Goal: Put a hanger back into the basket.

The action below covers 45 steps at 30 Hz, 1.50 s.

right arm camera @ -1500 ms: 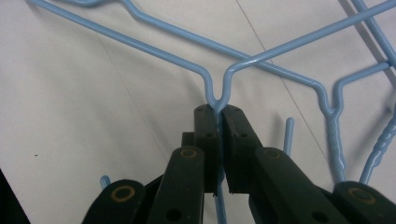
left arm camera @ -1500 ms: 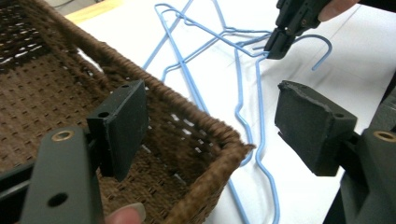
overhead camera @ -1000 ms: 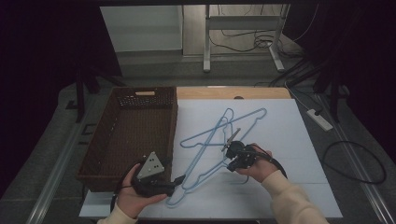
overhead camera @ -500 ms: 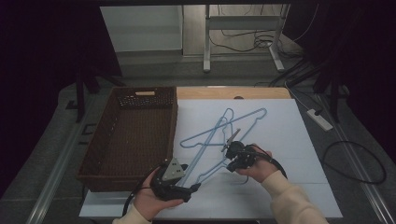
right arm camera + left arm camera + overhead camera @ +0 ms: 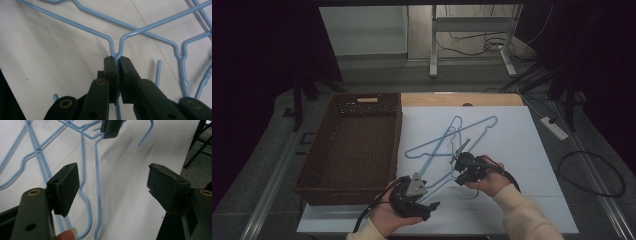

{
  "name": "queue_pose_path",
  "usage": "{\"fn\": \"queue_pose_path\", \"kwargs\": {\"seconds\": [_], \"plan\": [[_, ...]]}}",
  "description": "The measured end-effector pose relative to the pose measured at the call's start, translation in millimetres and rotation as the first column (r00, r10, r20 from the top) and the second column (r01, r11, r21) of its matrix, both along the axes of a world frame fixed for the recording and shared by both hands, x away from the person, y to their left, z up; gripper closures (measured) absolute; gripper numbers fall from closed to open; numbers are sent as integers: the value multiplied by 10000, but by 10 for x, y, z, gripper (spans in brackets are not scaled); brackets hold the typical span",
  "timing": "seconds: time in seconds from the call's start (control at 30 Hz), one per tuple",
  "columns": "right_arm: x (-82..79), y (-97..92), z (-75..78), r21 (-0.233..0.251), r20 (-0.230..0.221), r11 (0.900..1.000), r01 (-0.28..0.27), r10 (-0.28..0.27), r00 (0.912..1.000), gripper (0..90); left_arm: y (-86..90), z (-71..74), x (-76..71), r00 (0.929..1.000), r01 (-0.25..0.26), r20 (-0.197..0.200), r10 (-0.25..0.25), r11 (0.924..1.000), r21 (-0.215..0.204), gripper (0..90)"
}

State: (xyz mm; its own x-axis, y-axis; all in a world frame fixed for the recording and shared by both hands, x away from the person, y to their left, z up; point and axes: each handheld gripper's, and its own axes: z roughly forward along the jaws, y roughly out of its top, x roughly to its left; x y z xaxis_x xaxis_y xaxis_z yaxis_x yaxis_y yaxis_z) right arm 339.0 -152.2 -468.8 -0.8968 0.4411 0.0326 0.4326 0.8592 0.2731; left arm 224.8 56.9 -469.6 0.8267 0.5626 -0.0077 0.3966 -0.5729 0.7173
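Blue wire hangers (image 5: 447, 145) lie tangled mid-table beside the brown woven basket (image 5: 352, 150); the right gripper (image 5: 116, 60) is clenched on one's neck. The left gripper (image 5: 112, 182), released near the front edge, probably must grasp a lower wire next.

Light blue wire hangers (image 5: 447, 145), thin and coated, lie overlapped and crossed on the white tabletop (image 5: 532, 150), just right of the brown basket. In the right gripper view one hanger (image 5: 117, 45) is pinched at its twisted neck, shoulders spreading away in a V; a second neck (image 5: 182, 62) lies close beside. A hook end (image 5: 146, 135) curves free above the sheet
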Motion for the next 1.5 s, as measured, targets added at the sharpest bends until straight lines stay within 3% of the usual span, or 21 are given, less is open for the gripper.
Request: {"fn": "queue_pose_path", "kwargs": {"seconds": [0.13,0.57,0.93,1.0,1.23,1.4,1.5], "plan": [[-17,-5,11,13,-17,10000,-40,40,10000,854,-99,-68,13,9997,193,-154,-190,9996,215,256],[-51,-34,36,5,-29,10000,-61,61,10000,853,-285,-300,167,9984,-30,-564,69,9977,679,259],[-68,-7,57,11,-48,10000,-55,55,10000,850,-352,-403,353,9923,-115,-1214,241,9946,1030,555],[-71,-2,73,38,-68,10000,-78,78,9999,849,-359,-417,373,9893,-19,-1451,170,9946,1034,673],[-89,-8,95,100,-85,9999,-93,94,9999,849,-355,-430,399,9856,-245,-1637,428,9934,1124,833],[-101,-18,110,221,13,9997,-108,107,9999,824,-339,-417,407,9840,-435,-1681,597,9942,984,859],[-100,-51,141,652,220,9979,21,-36,9998,702,-315,-406,400,9830,-574,-1697,707,9950,822,860]]}}
